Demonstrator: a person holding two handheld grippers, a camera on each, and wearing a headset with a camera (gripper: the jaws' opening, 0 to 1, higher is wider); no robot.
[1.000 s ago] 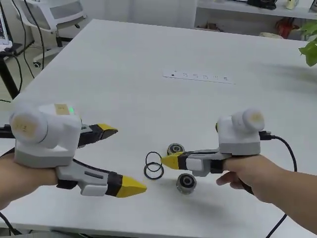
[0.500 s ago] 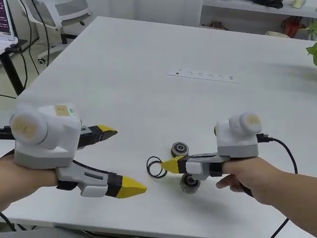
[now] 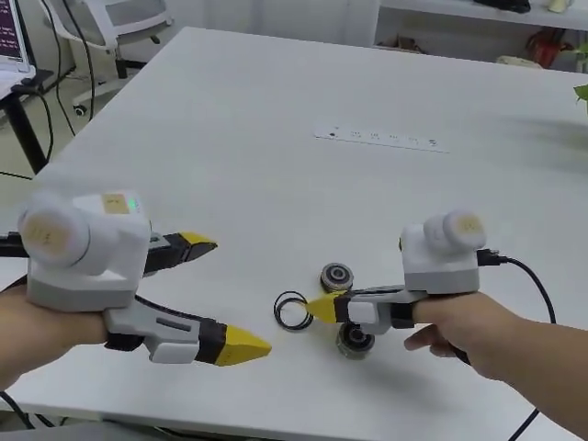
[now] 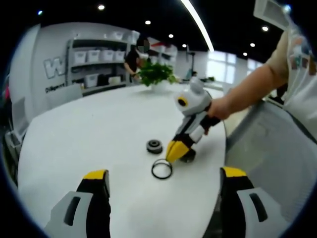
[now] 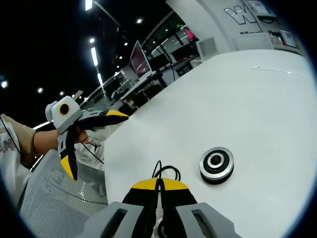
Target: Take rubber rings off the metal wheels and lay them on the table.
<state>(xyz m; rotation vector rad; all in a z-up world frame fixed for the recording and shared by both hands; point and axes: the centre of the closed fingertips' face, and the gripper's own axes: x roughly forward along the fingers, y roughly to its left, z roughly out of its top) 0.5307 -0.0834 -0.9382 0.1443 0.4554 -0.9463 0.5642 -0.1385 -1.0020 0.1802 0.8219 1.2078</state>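
We see the right gripper point(image 3: 319, 308), jaws closed seemingly on a thin rubber ring point(image 3: 292, 310), laying it on the table point(image 3: 276, 138) just beside a metal wheel point(image 3: 336, 276), the left gripper point(image 3: 231, 296) held wide open well apart from that wheel; next, we judge, a clean release.

Flat on the white table point(image 3: 230, 138), off the wheels: two thin black rubber rings point(image 3: 292, 310), overlapped. Right edge at the closed tip of the right gripper point(image 3: 317, 308), touching or pinched, hard to tell. Just beyond, a small silver-and-black metal wheel point(image 3: 336, 275) on its flat side. Nearer, a second metal wheel point(image 3: 355, 341), half hidden under that gripper.
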